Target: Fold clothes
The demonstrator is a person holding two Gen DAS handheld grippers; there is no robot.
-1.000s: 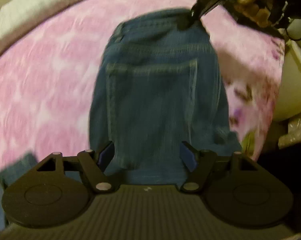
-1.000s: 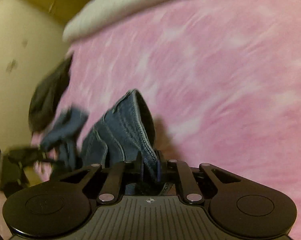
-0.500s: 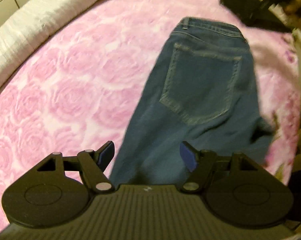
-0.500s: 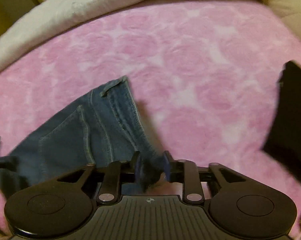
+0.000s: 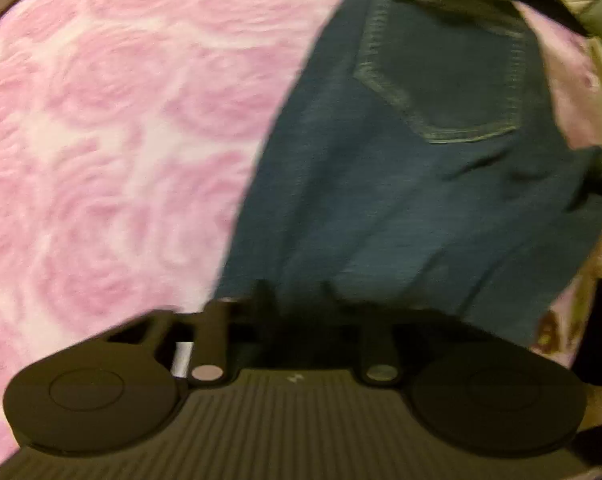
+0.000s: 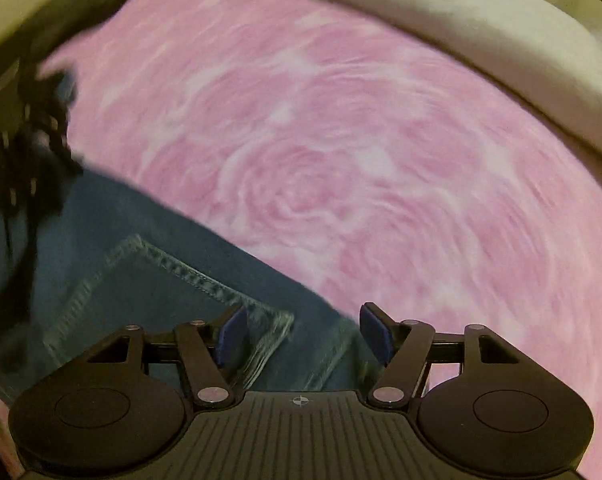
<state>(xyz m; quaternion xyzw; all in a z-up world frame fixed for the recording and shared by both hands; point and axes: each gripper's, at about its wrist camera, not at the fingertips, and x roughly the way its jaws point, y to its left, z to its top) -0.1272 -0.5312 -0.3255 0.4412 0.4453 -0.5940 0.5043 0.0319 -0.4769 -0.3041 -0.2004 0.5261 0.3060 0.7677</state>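
The pink rose-patterned blanket (image 5: pixel 101 140) covers the bed, and on it the blue jeans (image 5: pixel 401 200) lie spread, back side up, near the right edge of the bed in the left wrist view. You can see one back pocket (image 5: pixel 453 80) with pale stitching; the denim looks thick and a little wrinkled below the pocket.

Your left gripper (image 5: pixel 293 300) has its fingers drawn close together on the leg part of the jeans. It seems to pinch the cloth, but the blur hides the contact, so I cannot tell for sure. Your right gripper (image 6: pixel 303 334) is released, with its blue pads (image 6: pixel 375 334) wide apart just over the pocket corner (image 6: pixel 277 320).

For a good fold, take both layers of denim together at the edge, lift low, and keep the seams lined up.
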